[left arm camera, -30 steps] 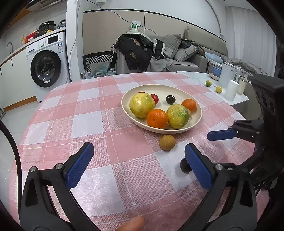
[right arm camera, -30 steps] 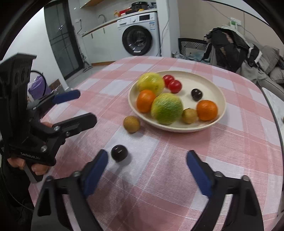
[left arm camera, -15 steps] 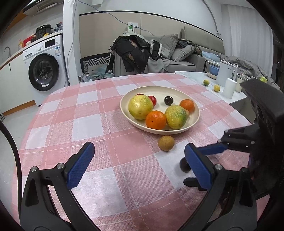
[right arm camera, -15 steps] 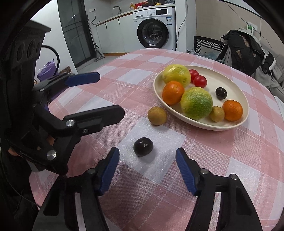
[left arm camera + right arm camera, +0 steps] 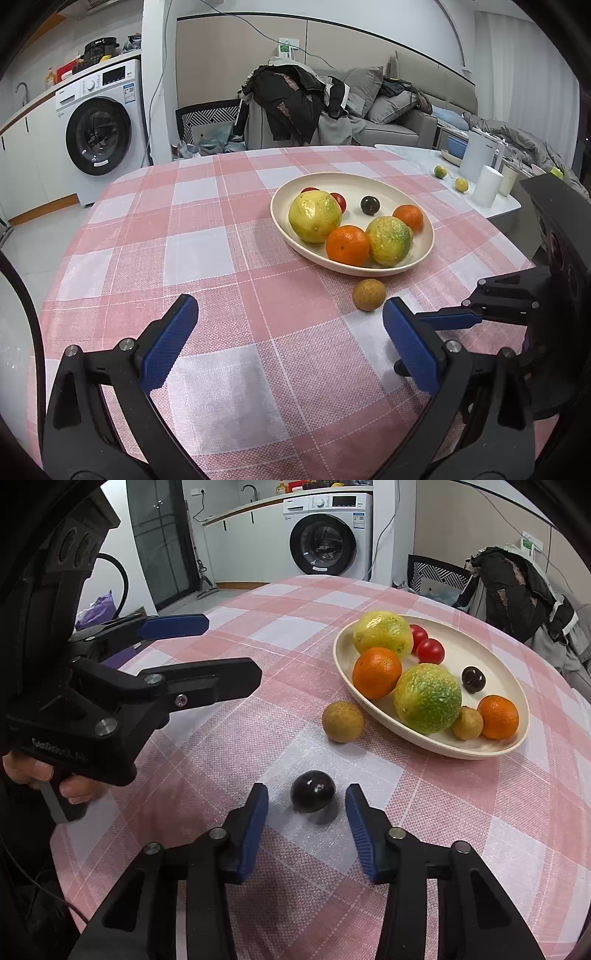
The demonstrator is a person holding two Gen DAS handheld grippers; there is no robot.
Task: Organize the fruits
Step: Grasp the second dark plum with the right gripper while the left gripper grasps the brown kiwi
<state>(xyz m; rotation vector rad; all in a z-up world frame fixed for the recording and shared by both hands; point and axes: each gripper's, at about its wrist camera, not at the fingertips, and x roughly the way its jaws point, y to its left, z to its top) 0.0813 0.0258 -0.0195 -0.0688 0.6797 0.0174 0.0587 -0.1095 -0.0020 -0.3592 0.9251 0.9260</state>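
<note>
One dark plum [image 5: 313, 791] lies on the bench [image 5: 369, 867] between my right gripper [image 5: 306, 821] fingers, closing, not yet touching; my left gripper [image 5: 290, 341] gapes empty; one brown fruit [image 5: 342, 722] beside one plate [image 5: 480, 753] holding eight fruits

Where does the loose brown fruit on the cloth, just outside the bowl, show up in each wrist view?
Left wrist view: the brown fruit sits right of centre, just below the bowl's near rim.
Right wrist view: it sits above centre, left of the bowl, above the dark plum.
Shared landmark: the washing machine beyond the table.
</note>
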